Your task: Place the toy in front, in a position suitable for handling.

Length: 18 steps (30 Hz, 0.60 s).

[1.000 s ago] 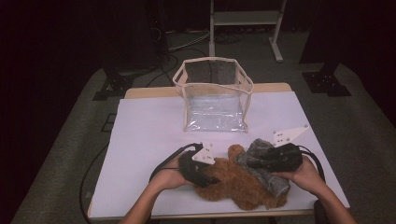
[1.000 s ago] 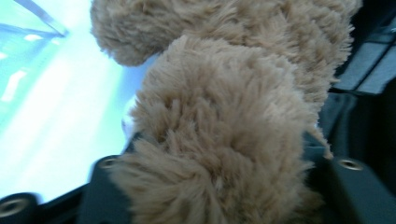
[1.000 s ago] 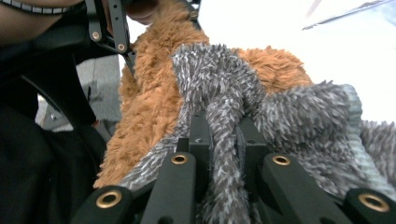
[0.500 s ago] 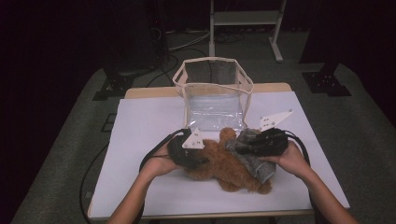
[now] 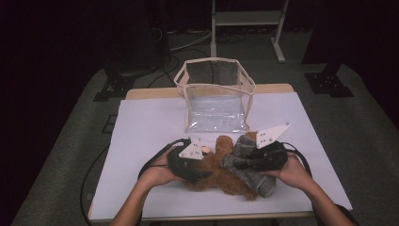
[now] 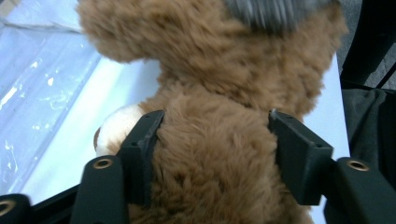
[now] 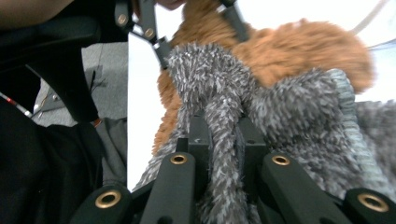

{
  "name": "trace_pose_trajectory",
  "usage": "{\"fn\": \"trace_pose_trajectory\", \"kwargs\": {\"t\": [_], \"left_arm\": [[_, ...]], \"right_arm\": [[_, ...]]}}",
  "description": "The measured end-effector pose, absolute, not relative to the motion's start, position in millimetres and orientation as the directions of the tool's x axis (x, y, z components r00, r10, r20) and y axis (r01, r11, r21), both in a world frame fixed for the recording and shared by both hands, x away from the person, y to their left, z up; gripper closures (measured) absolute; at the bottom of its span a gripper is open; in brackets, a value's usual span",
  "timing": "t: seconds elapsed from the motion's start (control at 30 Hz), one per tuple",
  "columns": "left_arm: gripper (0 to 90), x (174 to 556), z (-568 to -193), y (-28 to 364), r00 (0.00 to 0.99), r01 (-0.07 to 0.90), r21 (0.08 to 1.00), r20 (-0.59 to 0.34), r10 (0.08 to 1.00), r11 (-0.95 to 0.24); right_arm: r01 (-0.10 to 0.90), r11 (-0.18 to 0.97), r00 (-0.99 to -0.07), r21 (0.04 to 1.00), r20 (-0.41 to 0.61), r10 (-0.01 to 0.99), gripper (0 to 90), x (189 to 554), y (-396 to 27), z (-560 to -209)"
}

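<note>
Our left gripper [image 5: 203, 165] has its jaws on either side of the bear [image 6: 219, 140], brown fur bulging between them and both pads pressed into it; these jaws have just been closing a little around that fur. Our right gripper [image 7: 223, 135] is pinched tight on a fold of the grey sweater [image 7: 289, 107] that the bear wears. We see the bear [image 5: 221, 169] lying on the white table [image 5: 141, 127] near its front edge, between our two hands, just in front of the clear bag [image 5: 216, 101], which stands upright and open.
</note>
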<state>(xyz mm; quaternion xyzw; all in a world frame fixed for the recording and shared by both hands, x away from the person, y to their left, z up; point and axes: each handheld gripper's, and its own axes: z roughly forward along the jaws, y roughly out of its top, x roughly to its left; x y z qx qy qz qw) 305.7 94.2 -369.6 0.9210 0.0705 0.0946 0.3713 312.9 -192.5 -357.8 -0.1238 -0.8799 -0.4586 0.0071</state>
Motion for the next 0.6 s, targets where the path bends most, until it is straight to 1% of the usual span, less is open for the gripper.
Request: {"fn": "trace_pose_trajectory", "kwargs": {"t": [0.17,0.3,0.33,0.37,0.4,0.47,0.57,0.6], "left_arm": [[41.8,302.1,-369.9,100.7,0.975,0.071,0.697,0.104,0.198,-0.714],[41.4,299.1,-368.5,100.6,0.976,0.063,0.692,0.106,0.189,-0.719],[39.5,298.9,-367.6,99.8,0.977,0.062,0.690,0.107,0.186,-0.722],[39.5,298.4,-366.3,98.7,0.977,0.060,0.691,0.108,0.186,-0.720],[34.6,299.1,-361.9,95.8,0.977,0.056,0.692,0.111,0.183,-0.720],[29.9,299.4,-360.1,93.4,0.976,0.056,0.693,0.115,0.187,-0.719],[30.0,300.7,-357.6,82.4,0.979,0.037,0.702,0.117,0.166,-0.711],[34.7,300.8,-358.1,78.1,0.983,0.026,0.701,0.113,0.147,-0.713]], "right_arm": [[0.233,0.524,-0.958,0.819,0.102,0.268,79.1,318.4,-213.1,-346.6],[0.243,0.522,-0.956,0.818,0.111,0.270,79.1,315.0,-215.0,-350.1],[0.239,0.528,-0.959,0.815,0.113,0.259,79.1,312.8,-211.9,-353.1],[0.239,0.528,-0.959,0.815,0.113,0.259,79.1,312.8,-211.9,-353.1],[0.238,0.535,-0.962,0.810,0.121,0.244,79.3,311.0,-208.8,-356.3],[0.235,0.546,-0.964,0.804,0.123,0.234,79.3,308.4,-205.7,-359.0],[0.234,0.547,-0.966,0.804,0.129,0.223,79.4,305.9,-203.5,-360.7],[0.224,0.543,-0.969,0.809,0.127,0.210,79.4,303.8,-202.1,-361.3]]}}
